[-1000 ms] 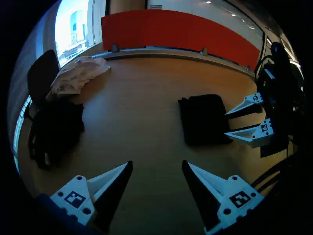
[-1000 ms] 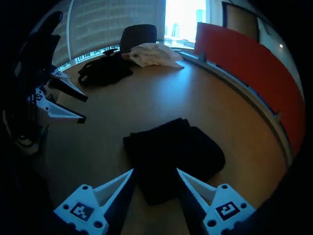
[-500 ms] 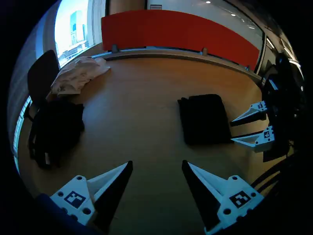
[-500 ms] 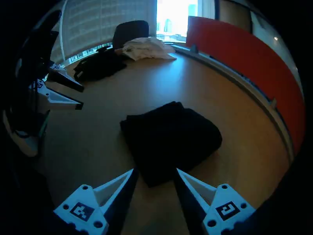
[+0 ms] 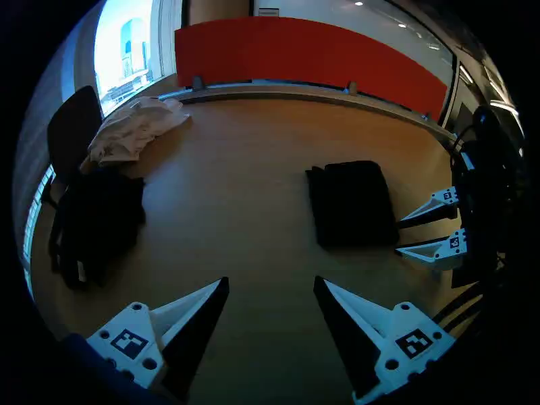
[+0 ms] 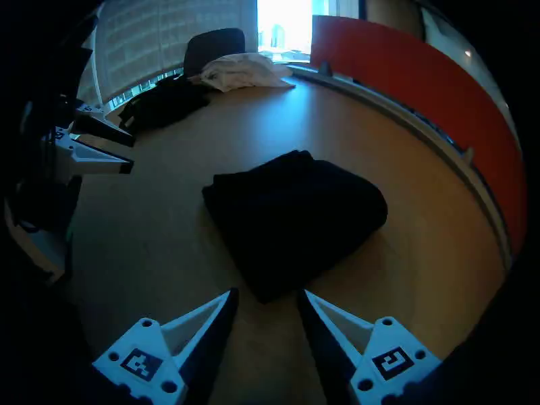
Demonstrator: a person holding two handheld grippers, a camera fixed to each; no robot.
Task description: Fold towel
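The right gripper [image 6: 267, 292] was held low, just short of the folded towel [image 6: 297, 216], jaws parted and empty; the left gripper [image 5: 270, 282] was held well apart, likewise parted.

**Nothing we can read**

We can make out no words, numbers or brands. Black-and-white square markers [image 5: 129, 343] sit on the left gripper [image 5: 270, 280] and the right gripper [image 6: 267, 291], patterns only. Just above the red partition [image 5: 304, 54], a pale sign [image 5: 268, 11] is too small for us to read.
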